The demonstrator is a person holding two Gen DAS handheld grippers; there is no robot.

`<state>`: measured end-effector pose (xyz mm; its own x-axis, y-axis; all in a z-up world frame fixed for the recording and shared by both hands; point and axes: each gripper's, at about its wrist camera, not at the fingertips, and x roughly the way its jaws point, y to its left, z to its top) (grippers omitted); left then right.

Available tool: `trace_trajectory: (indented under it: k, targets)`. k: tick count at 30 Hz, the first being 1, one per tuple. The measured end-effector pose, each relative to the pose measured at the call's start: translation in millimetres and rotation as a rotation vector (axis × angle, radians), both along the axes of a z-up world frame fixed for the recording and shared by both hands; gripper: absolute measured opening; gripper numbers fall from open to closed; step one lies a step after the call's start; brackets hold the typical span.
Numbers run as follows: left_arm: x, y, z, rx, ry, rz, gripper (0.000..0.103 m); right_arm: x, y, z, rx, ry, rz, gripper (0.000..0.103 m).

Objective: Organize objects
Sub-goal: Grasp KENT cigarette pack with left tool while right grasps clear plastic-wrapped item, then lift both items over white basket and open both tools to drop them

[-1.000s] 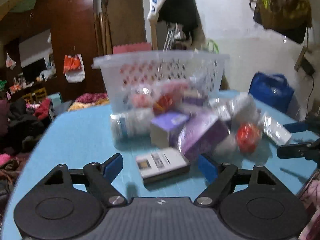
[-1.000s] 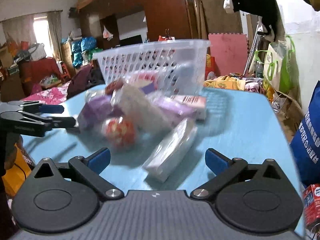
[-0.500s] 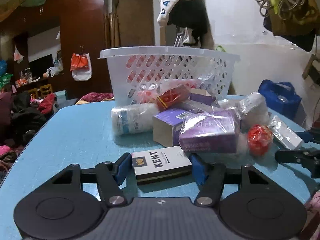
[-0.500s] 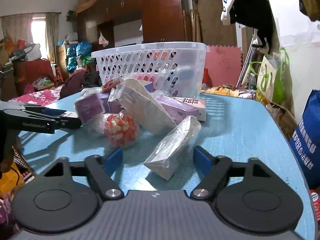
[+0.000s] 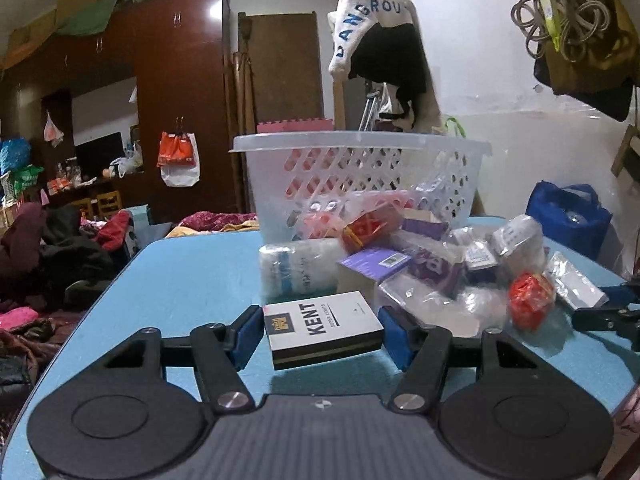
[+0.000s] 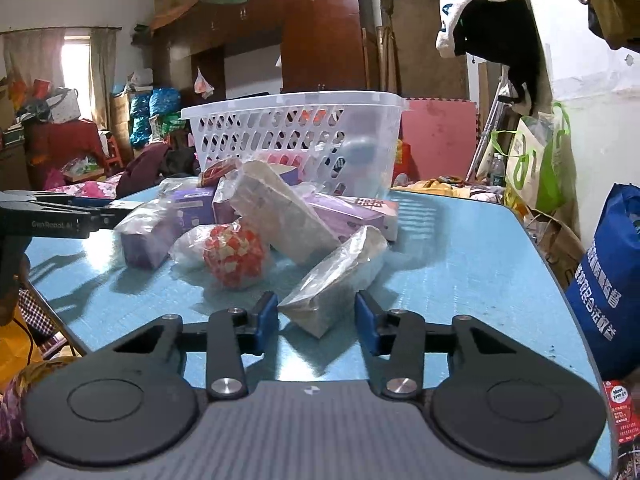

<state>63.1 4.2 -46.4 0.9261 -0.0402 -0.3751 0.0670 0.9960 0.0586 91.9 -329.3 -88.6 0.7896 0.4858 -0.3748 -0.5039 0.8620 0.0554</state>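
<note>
My left gripper is shut on a white and black KENT box and holds it just above the blue table. My right gripper has closed around the near end of a clear-wrapped grey packet that lies on the table; its pads touch or nearly touch the wrapper. Behind both lies a pile of purple boxes, wrapped packets and a red-and-white ball. A white plastic basket stands at the back of the table; it also shows in the right wrist view.
A white roll lies at the pile's left side. The left gripper's fingers show at the left of the right wrist view. A blue bag stands off the table's right edge. Furniture and clothes crowd the room behind.
Both grippers have narrowed. The left one closed on the KENT box and lifted it slightly. The right one closed in around the wrapped packet.
</note>
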Motion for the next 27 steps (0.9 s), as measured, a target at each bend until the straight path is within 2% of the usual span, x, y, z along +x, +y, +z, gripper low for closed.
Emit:
trace_trajectory:
  k: [1,3,5,7,10,11,12,15,18,24,27]
  targets:
    - [1.9,-0.3,-1.3,0.003,0.007,0.001,0.067,0.9,0.4,0.4,0.001,0.001,-0.007,0.056]
    - [4.5,-0.9,-4.3,0.004,0.018,-0.003,0.067,4.1,4.6,1.4,-0.005,-0.001,-0.011,0.073]
    - [6.0,-2.1,-7.3,0.011,0.027,-0.009,0.067,10.8,12.2,2.4,-0.026,0.004,-0.010,0.077]
    - [7.8,-5.2,-10.0,0.030,0.043,-0.016,0.067,17.6,17.2,2.9,-0.033,0.011,-0.020,0.077]
    - [3.8,-9.8,-9.9,0.065,0.027,0.003,0.067,16.5,15.7,2.6,-0.036,0.018,-0.025,0.072]
    - [3.1,-12.3,-10.5,0.088,0.028,0.005,0.067,14.9,13.4,2.0,-0.031,0.020,-0.024,0.066]
    - [2.9,-15.6,-11.2,0.115,0.037,0.005,0.067,13.5,11.0,2.6,-0.027,0.021,-0.023,0.053]
    - [2.3,-18.5,-11.5,0.130,0.043,0.011,0.067,7.9,4.3,5.5,-0.023,0.011,-0.030,0.049]
    - [1.3,-12.1,-9.7,0.082,0.034,0.003,0.066,1.1,-0.9,10.6,-0.012,-0.018,-0.042,0.046]
    - [-9.3,-2.2,5.5,0.042,-0.039,0.007,0.066,-11.8,-1.2,29.2,-0.013,-0.099,-0.047,0.042]
    - [-11.8,0.6,10.5,0.037,-0.058,0.012,0.066,-9.9,-2.3,32.4,-0.012,-0.103,-0.045,0.038]
